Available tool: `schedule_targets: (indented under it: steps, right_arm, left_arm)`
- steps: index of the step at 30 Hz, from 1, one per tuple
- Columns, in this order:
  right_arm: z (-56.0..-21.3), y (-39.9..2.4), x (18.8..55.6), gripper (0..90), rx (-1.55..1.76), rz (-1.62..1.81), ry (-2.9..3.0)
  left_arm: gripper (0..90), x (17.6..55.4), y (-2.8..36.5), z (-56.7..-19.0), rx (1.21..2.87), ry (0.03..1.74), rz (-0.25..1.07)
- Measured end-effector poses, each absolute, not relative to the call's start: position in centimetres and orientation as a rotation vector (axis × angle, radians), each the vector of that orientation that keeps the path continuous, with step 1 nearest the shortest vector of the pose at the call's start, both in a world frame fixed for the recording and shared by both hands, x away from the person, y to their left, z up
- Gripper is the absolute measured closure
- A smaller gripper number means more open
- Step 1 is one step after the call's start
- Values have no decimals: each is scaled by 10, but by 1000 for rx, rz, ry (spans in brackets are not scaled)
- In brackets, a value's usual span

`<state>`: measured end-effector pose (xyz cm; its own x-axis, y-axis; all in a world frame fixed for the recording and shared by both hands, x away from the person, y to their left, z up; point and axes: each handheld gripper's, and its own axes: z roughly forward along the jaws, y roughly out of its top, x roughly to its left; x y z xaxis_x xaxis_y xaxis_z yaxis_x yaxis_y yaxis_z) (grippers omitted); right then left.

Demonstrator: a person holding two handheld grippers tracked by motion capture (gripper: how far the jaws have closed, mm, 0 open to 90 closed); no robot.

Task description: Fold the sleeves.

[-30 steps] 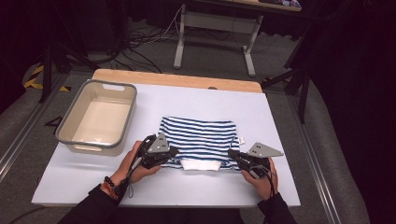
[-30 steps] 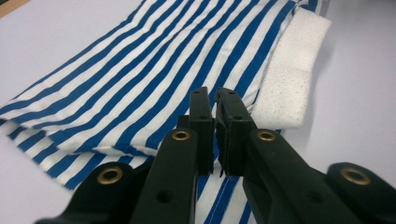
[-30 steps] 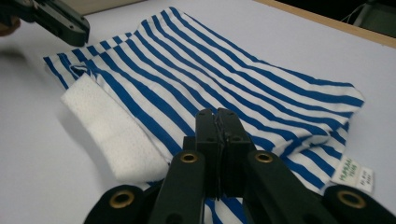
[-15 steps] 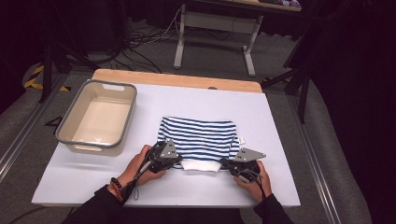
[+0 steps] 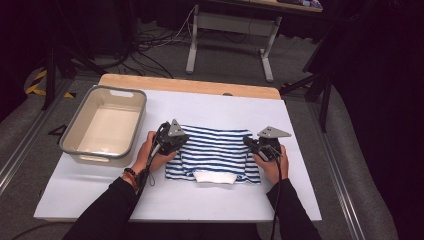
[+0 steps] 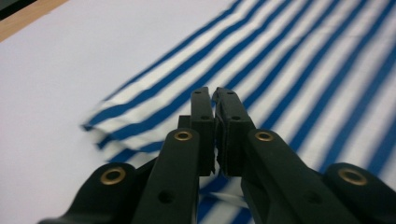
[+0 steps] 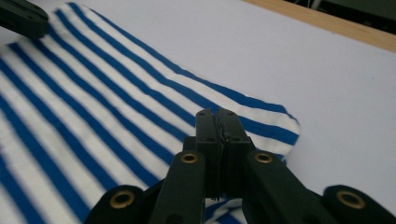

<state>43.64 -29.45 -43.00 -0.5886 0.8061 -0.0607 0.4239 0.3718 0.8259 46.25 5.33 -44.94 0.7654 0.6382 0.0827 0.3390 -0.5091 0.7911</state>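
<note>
A blue-and-white striped garment (image 5: 215, 152) lies flat mid-table, its white band (image 5: 214, 176) toward the person. My left gripper (image 5: 183, 141) is at the garment's left side, its jaws pressed together with a bit of striped cloth (image 6: 299, 70) pinched low between them (image 6: 214, 95). At the right side, my right gripper (image 5: 248, 143) has its jaws closed the same way (image 7: 217, 114) on a fold of the striped cloth (image 7: 93, 93). Part of the left gripper (image 7: 21, 18) shows at the top left of the right gripper view.
A grey-rimmed cream tub (image 5: 75, 145) stands at the table's left, beside the left hand. The white tabletop (image 5: 225, 105) runs back to a wooden strip (image 5: 190, 85). Beyond the table are desk legs and cables on the floor.
Both hands have moved away from the person, from the garment's near corners to its sides. They carried the pinched cloth along with them.
</note>
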Motion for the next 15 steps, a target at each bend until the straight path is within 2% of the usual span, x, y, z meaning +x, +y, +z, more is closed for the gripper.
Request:
schedule_targets:
  steps: [4, 15]
  right_arm:
    - [-446, -300, 456, 880, 1136, 1045, 2138]
    - [-455, -305, 462, 900, 1204, 909, 2121]
  left_arm:
    - [877, 476, 53, -462, 2170, 788, 470]
    - [879, 476, 51, -463, 2197, 820, 515]
